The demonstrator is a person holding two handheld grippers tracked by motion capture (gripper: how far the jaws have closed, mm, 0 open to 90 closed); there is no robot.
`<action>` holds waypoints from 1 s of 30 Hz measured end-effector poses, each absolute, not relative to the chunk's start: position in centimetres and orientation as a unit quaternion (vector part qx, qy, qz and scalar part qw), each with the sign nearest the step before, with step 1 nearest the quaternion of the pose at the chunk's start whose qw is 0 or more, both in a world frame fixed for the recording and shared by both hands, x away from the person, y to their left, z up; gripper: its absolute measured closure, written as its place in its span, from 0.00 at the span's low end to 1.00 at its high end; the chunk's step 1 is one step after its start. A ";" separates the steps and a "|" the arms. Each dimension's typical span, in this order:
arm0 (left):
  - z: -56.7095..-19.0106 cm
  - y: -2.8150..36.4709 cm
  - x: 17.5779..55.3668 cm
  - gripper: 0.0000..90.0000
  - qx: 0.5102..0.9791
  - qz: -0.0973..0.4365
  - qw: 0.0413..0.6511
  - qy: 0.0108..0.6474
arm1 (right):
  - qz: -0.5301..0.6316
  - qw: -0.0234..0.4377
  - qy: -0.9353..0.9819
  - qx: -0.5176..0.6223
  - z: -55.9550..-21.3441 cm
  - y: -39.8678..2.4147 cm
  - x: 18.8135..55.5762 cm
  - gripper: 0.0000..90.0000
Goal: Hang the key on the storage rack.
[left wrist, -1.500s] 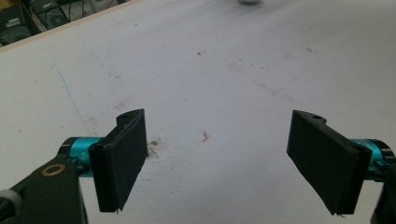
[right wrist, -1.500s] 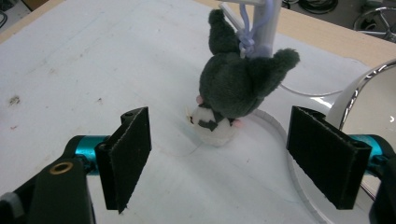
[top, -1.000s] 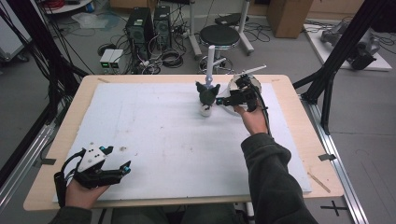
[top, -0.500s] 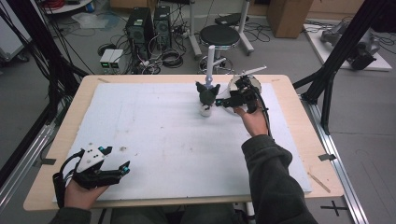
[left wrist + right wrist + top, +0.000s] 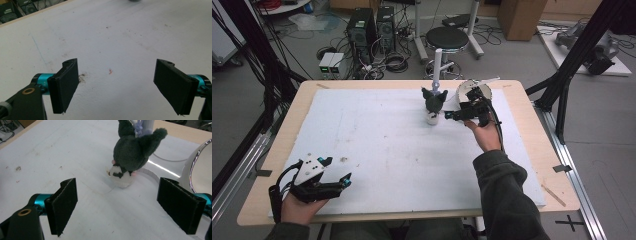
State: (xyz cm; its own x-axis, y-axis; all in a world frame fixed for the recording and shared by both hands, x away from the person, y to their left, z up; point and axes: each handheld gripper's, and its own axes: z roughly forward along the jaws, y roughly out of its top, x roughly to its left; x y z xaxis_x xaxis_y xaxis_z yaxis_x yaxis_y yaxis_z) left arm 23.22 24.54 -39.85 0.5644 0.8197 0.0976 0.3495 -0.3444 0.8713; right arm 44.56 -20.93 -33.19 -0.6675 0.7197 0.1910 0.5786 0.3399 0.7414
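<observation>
Two grippers are held wide open and empty — the right gripper point(image 5: 448, 116), its jaws just opened further, is placed near the plush toy point(image 5: 130, 155); the left gripper point(image 5: 338, 171) is kept low over the counter point(image 5: 377, 150).

Ahead of the right gripper point(image 5: 451, 116), the plush toy point(image 5: 132, 152) stands just beyond its spread jaws, with bare white mat point(image 5: 62, 150) to its left. The round mirror point(image 5: 200, 162) crowds its right jaw. Ahead of the left gripper point(image 5: 116, 85), open mat lies unobstructed.
</observation>
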 end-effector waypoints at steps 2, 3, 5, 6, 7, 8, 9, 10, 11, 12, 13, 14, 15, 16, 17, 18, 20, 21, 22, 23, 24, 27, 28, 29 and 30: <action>-39.8 24.5 23.2 0.23 0.773 0.273 0.430 0.378 | 0.414 0.085 0.814 0.399 -33.2 -21.0 44.4 0.17; -39.8 24.5 23.2 0.23 0.772 0.274 0.431 0.378 | 0.413 0.084 0.814 0.399 -33.2 -21.0 44.3 0.17; -39.8 24.5 23.2 0.23 0.772 0.274 0.431 0.378 | 0.415 0.084 0.814 0.397 -33.1 -21.1 44.1 0.17; -39.8 24.5 23.2 0.23 0.773 0.274 0.430 0.378 | 0.416 0.086 0.814 0.396 -33.1 -21.1 44.0 0.17; -39.8 24.5 23.2 0.23 0.774 0.273 0.430 0.377 | 0.418 0.085 0.813 0.396 -33.0 -21.1 43.9 0.17; -39.8 24.5 23.2 0.23 0.773 0.273 0.430 0.377 | 0.419 0.087 0.813 0.394 -32.9 -21.1 43.9 0.17; -39.8 24.5 23.1 0.23 0.772 0.273 0.431 0.378 | 0.420 0.085 0.813 0.394 -32.8 -21.1 43.8 0.16; -39.8 24.5 23.1 0.23 0.772 0.273 0.431 0.378 | 0.421 0.087 0.813 0.393 -32.8 -21.1 43.7 0.16; -39.8 24.5 23.1 0.23 0.773 0.273 0.431 0.378 | 0.422 0.088 0.812 0.393 -32.8 -21.1 43.6 0.16; -39.8 24.5 23.1 0.23 0.773 0.273 0.430 0.378 | 0.423 0.089 0.812 0.393 -32.8 -21.1 43.5 0.16; -39.8 24.5 23.1 0.23 0.773 0.273 0.430 0.378 | 0.424 0.089 0.811 0.392 -32.8 -21.2 43.4 0.16; -39.8 24.5 23.1 0.23 0.773 0.274 0.430 0.378 | 0.424 0.088 0.812 0.391 -32.9 -21.2 43.3 0.16; -39.8 24.5 23.1 0.23 0.773 0.274 0.429 0.378 | 0.422 0.088 0.813 0.391 -32.9 -21.3 43.3 0.16; -39.8 24.5 23.2 0.23 0.774 0.274 0.429 0.377 | 0.424 0.088 0.811 0.393 -33.1 -21.3 43.2 0.16; -39.8 24.5 23.2 0.23 0.774 0.274 0.429 0.377 | 0.425 0.088 0.811 0.392 -33.1 -21.4 43.1 0.16; -39.8 24.5 23.2 0.23 0.774 0.274 0.429 0.377 | 0.427 0.089 0.810 0.392 -33.2 -21.5 43.1 0.16; -39.8 24.5 23.2 0.23 0.774 0.273 0.429 0.377 | 0.424 0.085 0.810 0.396 -33.4 -21.6 43.0 0.15; -39.8 24.5 23.2 0.23 0.774 0.273 0.429 0.377 | 0.424 0.085 0.809 0.397 -33.5 -21.7 42.9 0.15; -39.8 24.5 23.2 0.23 0.774 0.273 0.429 0.377 | 0.425 0.086 0.809 0.396 -33.5 -21.7 42.9 0.15; -39.8 24.5 23.2 0.23 0.774 0.273 0.429 0.377 | 0.425 0.085 0.809 0.397 -33.6 -21.8 42.8 0.15; -39.8 24.5 23.2 0.23 0.775 0.273 0.429 0.377 | 0.425 0.085 0.809 0.398 -33.6 -21.8 42.7 0.15; -39.8 24.5 23.2 0.23 0.774 0.273 0.429 0.377 | 0.426 0.085 0.809 0.396 -33.7 -21.9 42.6 0.15; -39.8 24.5 23.2 0.23 0.774 0.273 0.429 0.377 | 0.426 0.085 0.809 0.396 -33.8 -22.0 42.5 0.14; -39.8 24.5 23.2 0.23 0.774 0.273 0.429 0.377 | 0.425 0.087 0.809 0.395 -33.8 -22.0 42.5 0.14; -39.8 24.5 23.2 0.23 0.774 0.272 0.429 0.377 | 0.426 0.084 0.808 0.398 -33.9 -22.0 42.4 0.14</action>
State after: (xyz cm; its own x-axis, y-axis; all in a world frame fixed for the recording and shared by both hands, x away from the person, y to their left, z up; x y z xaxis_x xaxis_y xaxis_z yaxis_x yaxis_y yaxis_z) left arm 23.17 24.46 -39.83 0.5677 0.8174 0.0982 0.3497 -0.3474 0.8701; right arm 42.40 -22.03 -33.88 -0.6690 0.7151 0.2023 0.5714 0.3209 0.7553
